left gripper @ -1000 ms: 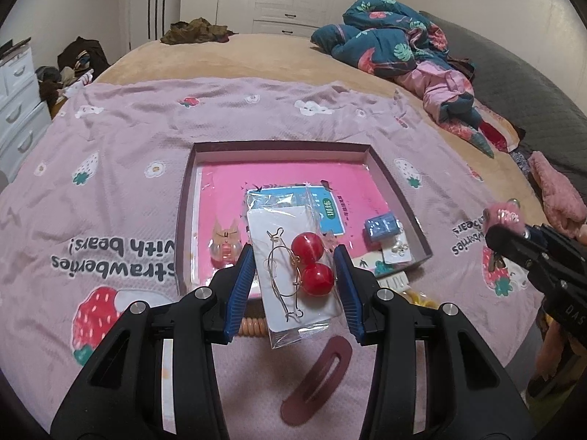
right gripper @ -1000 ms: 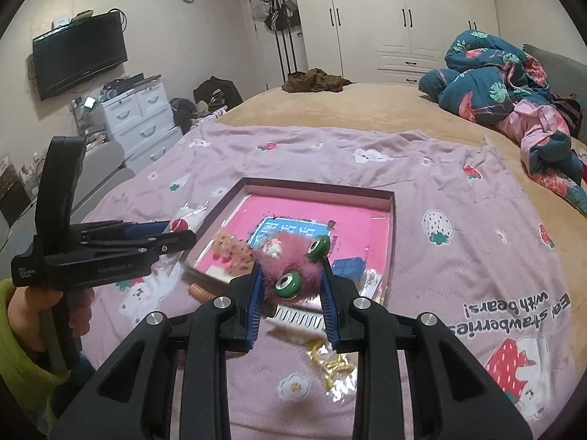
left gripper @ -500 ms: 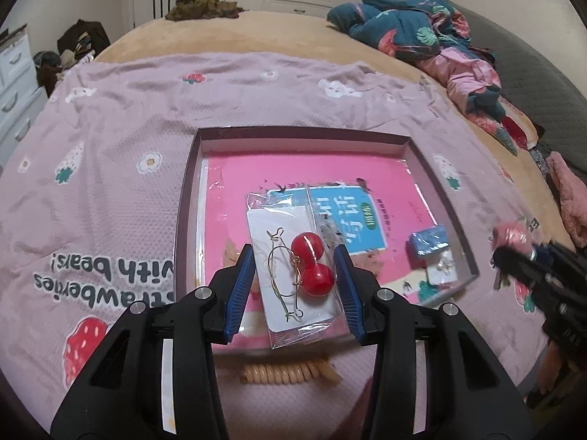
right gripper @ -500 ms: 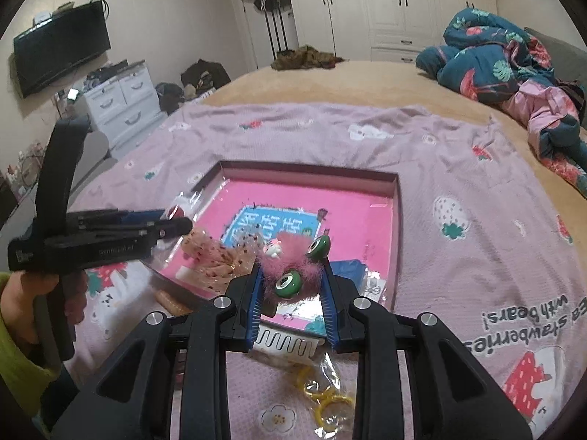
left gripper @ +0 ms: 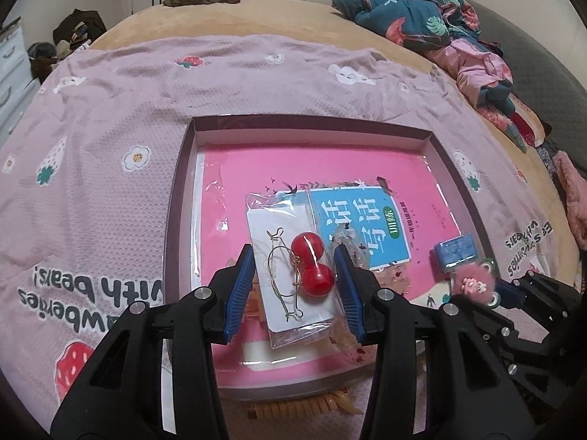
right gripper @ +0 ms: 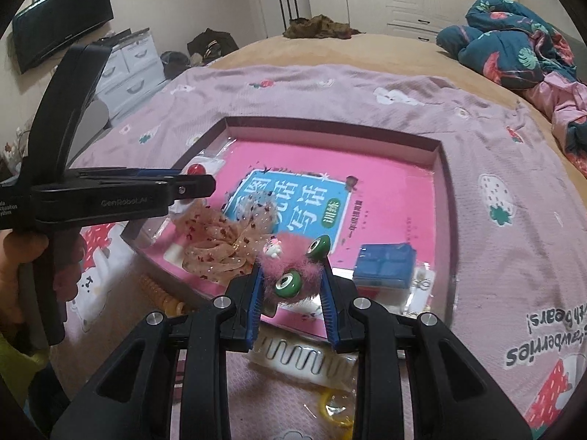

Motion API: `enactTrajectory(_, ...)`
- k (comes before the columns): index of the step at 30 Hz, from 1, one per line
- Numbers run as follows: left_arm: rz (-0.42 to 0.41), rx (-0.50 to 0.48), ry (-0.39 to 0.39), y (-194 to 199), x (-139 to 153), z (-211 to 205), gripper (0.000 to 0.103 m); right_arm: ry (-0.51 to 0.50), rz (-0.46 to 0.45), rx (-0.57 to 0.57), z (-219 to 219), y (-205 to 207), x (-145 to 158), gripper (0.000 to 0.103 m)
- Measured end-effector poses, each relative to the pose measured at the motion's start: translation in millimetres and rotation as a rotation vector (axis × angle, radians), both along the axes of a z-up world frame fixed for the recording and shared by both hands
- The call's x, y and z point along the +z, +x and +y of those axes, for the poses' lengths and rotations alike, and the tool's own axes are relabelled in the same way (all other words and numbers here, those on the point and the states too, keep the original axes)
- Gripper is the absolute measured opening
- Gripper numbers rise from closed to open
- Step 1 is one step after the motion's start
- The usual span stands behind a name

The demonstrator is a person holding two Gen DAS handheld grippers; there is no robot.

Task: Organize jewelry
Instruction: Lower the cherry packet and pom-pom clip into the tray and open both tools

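— Both grippers are loaded. Left gripper (left gripper: 293, 286) has its blue ribbed pads pinching a clear, glossy packet of earrings (left gripper: 293, 275): a white card with two round red beads and thin wire hooks

— And the right one?

— Right gripper (right gripper: 291, 293) is clamped on a fuzzy pink hair tie (right gripper: 293, 260) with two glossy green beads and a small white charm. Both held things hang over the near part of the shallow box (left gripper: 179, 198), a dark-rimmed rectangle with low upright walls and a slick pink floor

— What lies in it?

— Ahead of the left pads, a flat blue-and-white booklet (left gripper: 363, 227); to their right, a small blue box (right gripper: 385, 266). Just left of the right gripper's fingers sits a gauzy beige scrunchie (right gripper: 220, 238), speckled and crumpled

— Room to move?

— Far half of the pink floor is bare, up to the back wall. Below the grippers, outside the near wall, things crowd the soft pink blanket (left gripper: 91, 128): a ridged amber coil hair tie (left gripper: 312, 409), a white card with a wavy clip (right gripper: 297, 357), and yellow rings in a clear bag (right gripper: 335, 409)
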State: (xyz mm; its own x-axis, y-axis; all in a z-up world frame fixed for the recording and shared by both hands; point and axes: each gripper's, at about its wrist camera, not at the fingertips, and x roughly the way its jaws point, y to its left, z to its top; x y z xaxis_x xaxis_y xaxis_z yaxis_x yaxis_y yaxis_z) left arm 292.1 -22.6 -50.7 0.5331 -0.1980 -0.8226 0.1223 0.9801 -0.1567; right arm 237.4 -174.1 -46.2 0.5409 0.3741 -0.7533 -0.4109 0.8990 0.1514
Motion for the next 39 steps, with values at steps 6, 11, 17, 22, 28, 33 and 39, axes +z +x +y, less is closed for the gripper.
enactTrajectory(6, 0.011, -0.015, 0.007, 5.6, -4.3, -1.7, 0.036, -0.016, 0.019, 0.007, 8.5, 8.4, -10.3, 0.027)
enactTrajectory(11, 0.021, -0.025, 0.011, 10.8, -8.9, -4.6, 0.036, -0.034, 0.043, 0.008, 13.5, 16.6, -22.0, 0.027)
enactTrajectory(17, 0.039, -0.032, 0.022, 15.1, -16.6, -5.8, 0.037, -0.04, 0.075, 0.005, 16.8, 20.1, -33.7, 0.03)
enactTrajectory(22, 0.044, -0.03, 0.022, 16.5, -19.0, -5.5, 0.037, -0.035, 0.089, 0.001, 16.7, 18.8, -35.8, 0.032)
enactTrajectory(28, 0.045, -0.032, 0.022, 16.4, -18.3, -6.6, 0.037, -0.032, 0.084, -0.004, 14.1, 14.3, -33.2, 0.038)
enactTrajectory(33, 0.049, -0.034, 0.024, 12.8, -17.2, -10.1, 0.039, -0.038, 0.066, -0.007, 10.6, 8.3, -26.2, 0.05)
enactTrajectory(39, 0.032, -0.028, 0.018, 5.7, -6.3, -11.0, 0.051, -0.028, 0.029, -0.027, -0.7, -4.1, -10.7, 0.065)
